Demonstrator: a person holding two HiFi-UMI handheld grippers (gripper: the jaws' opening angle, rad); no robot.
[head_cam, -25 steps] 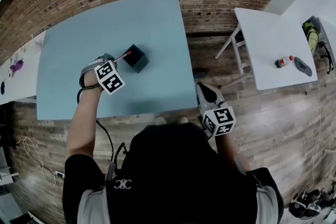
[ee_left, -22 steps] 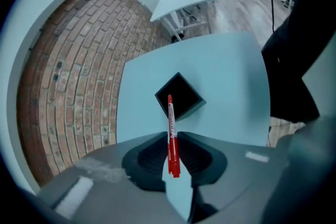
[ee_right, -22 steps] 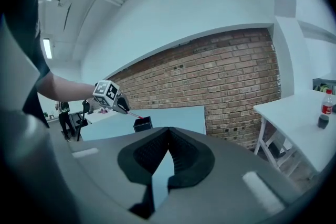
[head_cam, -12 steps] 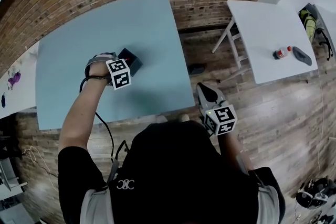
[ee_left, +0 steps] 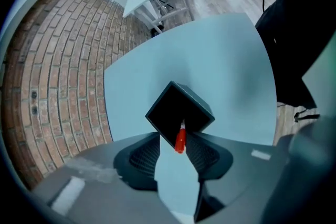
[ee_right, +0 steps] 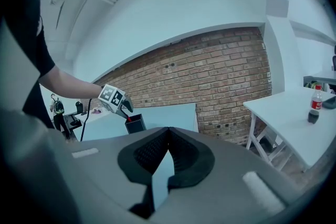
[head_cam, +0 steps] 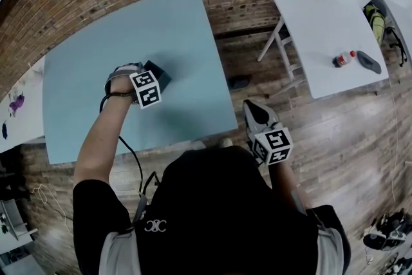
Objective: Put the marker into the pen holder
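Left gripper (ee_left: 176, 138), its jaws just spread wide, over the black pen holder (ee_left: 170, 110) near the middle of the blue table (ee_left: 226, 55). The marker (ee_left: 180, 140) leans inside, red end between the pads, unpinched. Right gripper (ee_right: 168, 131): jaws pressed together, empty. The marker is probably light, stiff and smooth; grip across the barrel.

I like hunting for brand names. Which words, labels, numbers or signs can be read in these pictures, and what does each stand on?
No word or number is legible anywhere.
Cube on the left tool: black-and-white square patterns, no letters.
Cube on the right tool: the same.
Bottle on the white table: red label, too small to read.
Person's black shirt: small white emblem, not readable as letters.
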